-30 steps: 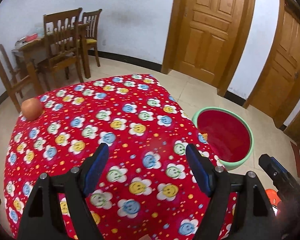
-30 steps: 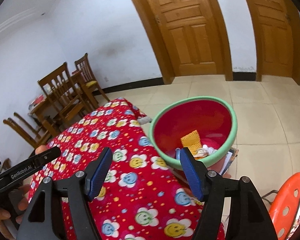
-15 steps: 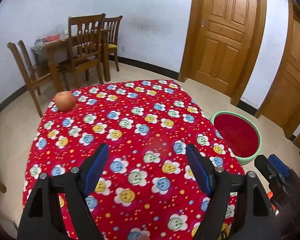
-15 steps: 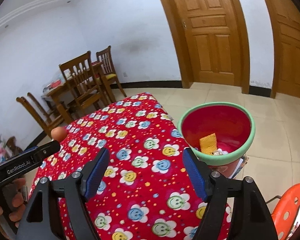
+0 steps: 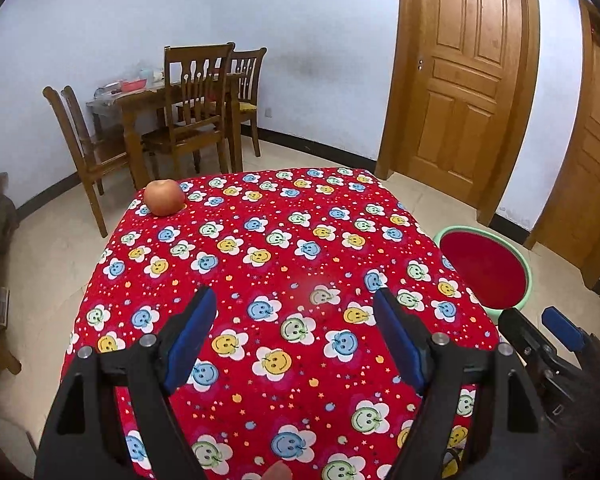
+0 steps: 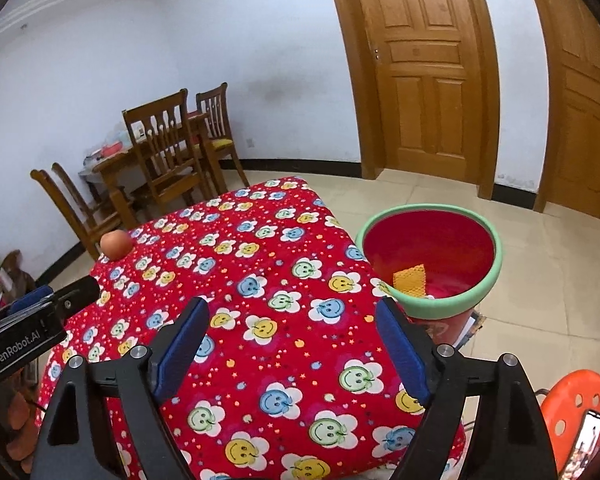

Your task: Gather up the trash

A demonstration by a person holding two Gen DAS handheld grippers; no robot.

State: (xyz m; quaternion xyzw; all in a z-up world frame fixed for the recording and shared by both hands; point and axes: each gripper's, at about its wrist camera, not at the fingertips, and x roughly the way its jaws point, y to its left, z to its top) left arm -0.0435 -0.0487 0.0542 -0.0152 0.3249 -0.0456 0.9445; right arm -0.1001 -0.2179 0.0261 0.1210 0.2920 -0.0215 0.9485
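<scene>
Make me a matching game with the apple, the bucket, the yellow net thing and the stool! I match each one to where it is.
Things:
1. apple
2. bucket
3. yellow net piece
4. orange stool

Places:
A. inside the bucket
B. on the floor, near right corner of the right wrist view
C. on the far left corner of the red tablecloth
D. just off the table's right edge

Pairs: 1-C, 2-D, 3-A, 4-B
</scene>
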